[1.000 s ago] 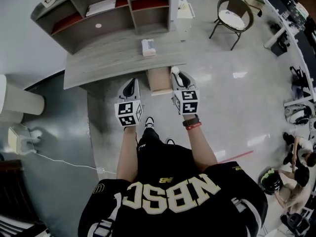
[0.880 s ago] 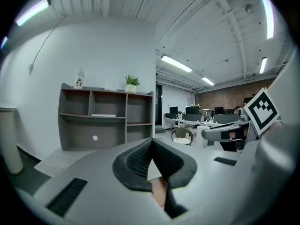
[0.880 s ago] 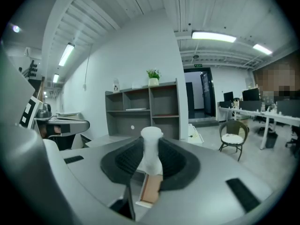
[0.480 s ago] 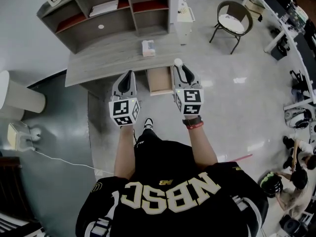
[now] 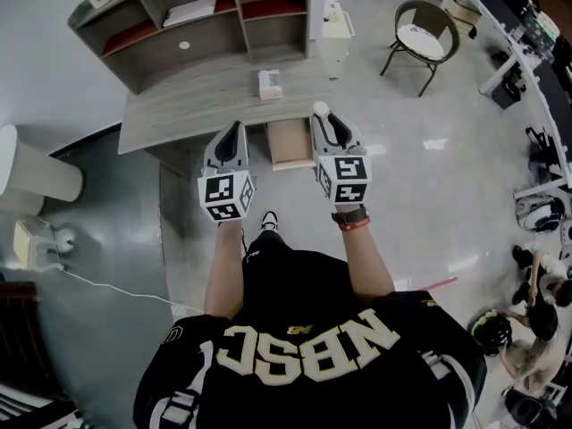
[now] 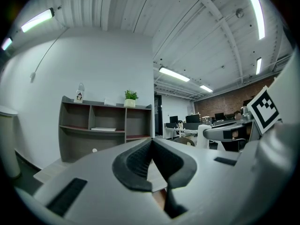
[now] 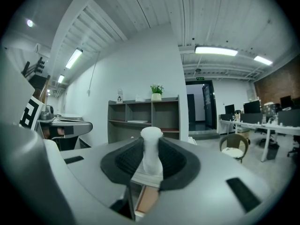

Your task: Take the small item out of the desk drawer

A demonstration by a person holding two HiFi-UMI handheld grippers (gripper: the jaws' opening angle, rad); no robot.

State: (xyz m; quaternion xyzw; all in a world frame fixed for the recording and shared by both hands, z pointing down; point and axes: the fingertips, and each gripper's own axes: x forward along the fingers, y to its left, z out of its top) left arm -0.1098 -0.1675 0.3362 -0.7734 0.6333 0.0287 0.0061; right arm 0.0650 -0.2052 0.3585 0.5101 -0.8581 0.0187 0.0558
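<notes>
Pinching small white item [image 7: 151, 149], right gripper [image 5: 327, 121] part-closed on it; left gripper [image 6: 151, 145] closed, empty. Risk: loose pinch slips, item drops into open drawer [image 5: 289, 143] at desk [image 5: 179, 114] front edge.

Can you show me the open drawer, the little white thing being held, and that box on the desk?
drawer [image 5: 290, 143]: head view, its bare wooden bottom.
small white item [image 7: 151, 154]: right gripper view, the middle of its stem.
box [image 5: 269, 84]: head view, its top face.

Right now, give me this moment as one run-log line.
phase: item out of drawer | right gripper: shut on small white item | left gripper: shut, empty | drawer: open
</notes>
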